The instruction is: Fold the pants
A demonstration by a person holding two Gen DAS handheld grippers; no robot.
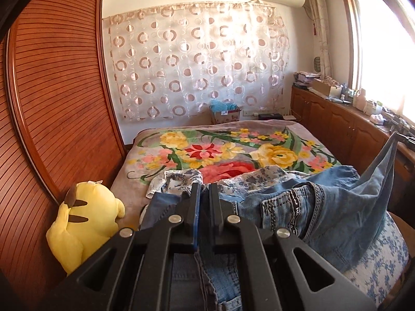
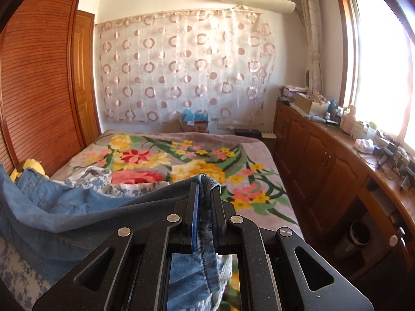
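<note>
Jeans (image 1: 306, 204) held up over the bed (image 1: 259, 145), stretched btwn my left gripper (image 1: 204, 194) and right gripper (image 2: 205, 189), both jaws clamped on denim edges. No fold made yet; laying flat and folding are left, I reckon.

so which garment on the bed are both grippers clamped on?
The blue denim pants: left gripper and right gripper each pinch them. The floral garment lies loose behind.

bright daylight glares through the window (image 2: 384, 59); fisheye-curved edges.
</note>
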